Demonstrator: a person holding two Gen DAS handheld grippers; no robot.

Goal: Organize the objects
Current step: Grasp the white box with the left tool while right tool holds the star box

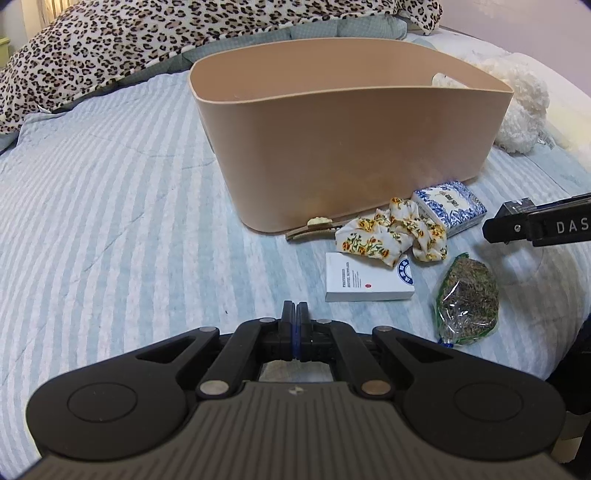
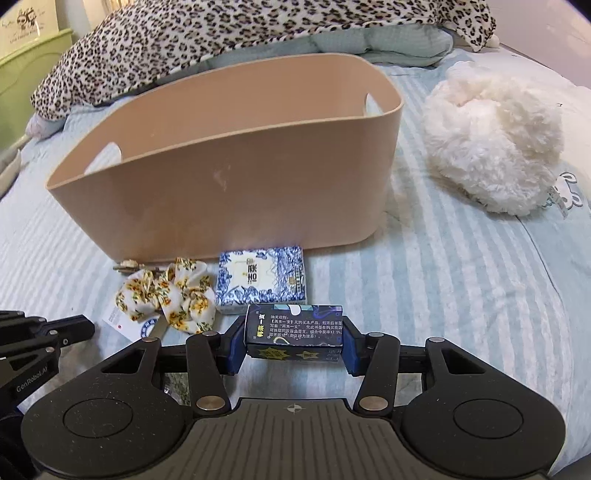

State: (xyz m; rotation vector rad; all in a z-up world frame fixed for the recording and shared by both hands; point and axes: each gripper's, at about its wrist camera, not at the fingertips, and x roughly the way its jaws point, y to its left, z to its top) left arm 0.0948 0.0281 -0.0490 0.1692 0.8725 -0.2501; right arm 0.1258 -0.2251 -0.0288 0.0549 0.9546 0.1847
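Observation:
A tan plastic basket (image 1: 343, 155) (image 2: 221, 184) stands on the striped bed. In front of it lie a blue-and-white patterned box (image 1: 448, 210) (image 2: 262, 278), a floral scrunchie (image 1: 395, 236) (image 2: 173, 295), a white box (image 1: 364, 282) (image 2: 127, 321), a bag of dried herbs (image 1: 467, 301) and a hair clip (image 1: 314, 226) (image 2: 127, 265). My right gripper (image 2: 294, 338) is shut on a small dark blue box (image 2: 295, 330), held above the bed just in front of the patterned box. My left gripper (image 1: 295, 317) is shut and empty, near the white box.
A fluffy white plush (image 2: 491, 147) (image 1: 517, 107) lies right of the basket. A leopard-print blanket (image 1: 147, 40) (image 2: 221, 33) is piled behind it. A green cabinet (image 2: 26, 70) stands at the far left. Striped bedding (image 1: 110, 206) spreads left of the basket.

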